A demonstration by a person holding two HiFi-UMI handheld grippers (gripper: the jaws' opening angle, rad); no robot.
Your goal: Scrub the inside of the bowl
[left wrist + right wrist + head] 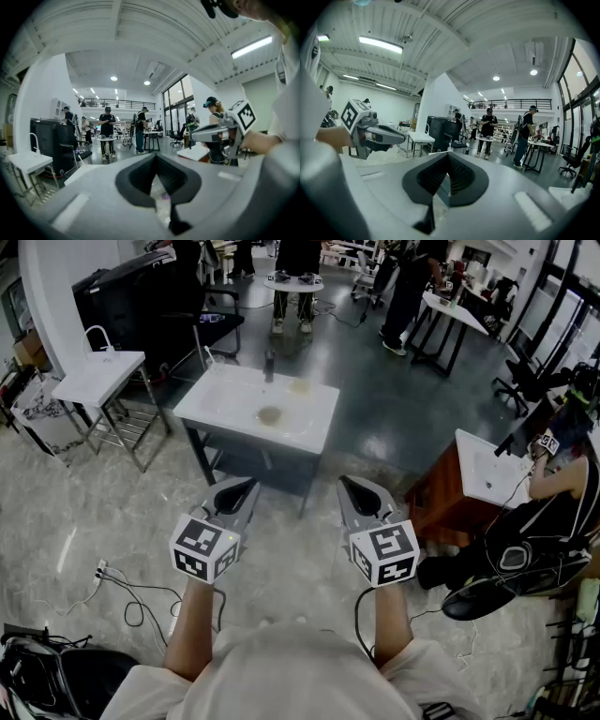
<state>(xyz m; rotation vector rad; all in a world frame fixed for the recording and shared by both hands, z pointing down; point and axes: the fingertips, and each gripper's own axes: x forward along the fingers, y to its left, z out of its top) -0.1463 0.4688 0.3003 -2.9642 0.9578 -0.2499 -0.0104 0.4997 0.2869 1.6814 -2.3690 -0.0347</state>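
A white sink table (246,411) stands a few steps ahead in the head view. On it lie a small round brownish bowl (270,414), a pale yellowish item (299,385) behind it and a dark upright piece (269,367) at the back edge. My left gripper (246,486) and right gripper (345,481) are held side by side at waist height, short of the table, both shut with nothing in them. The left gripper view shows its shut jaws (156,158) and the right gripper (225,131) beside them. In the right gripper view its own jaws (448,158) are shut too.
A second white sink stand (98,376) is at the left, and a wooden cabinet with a white basin (487,470) at the right. A seated person (553,512) is beside the cabinet. Cables (131,601) trail on the floor at lower left. People stand at tables (295,282) farther back.
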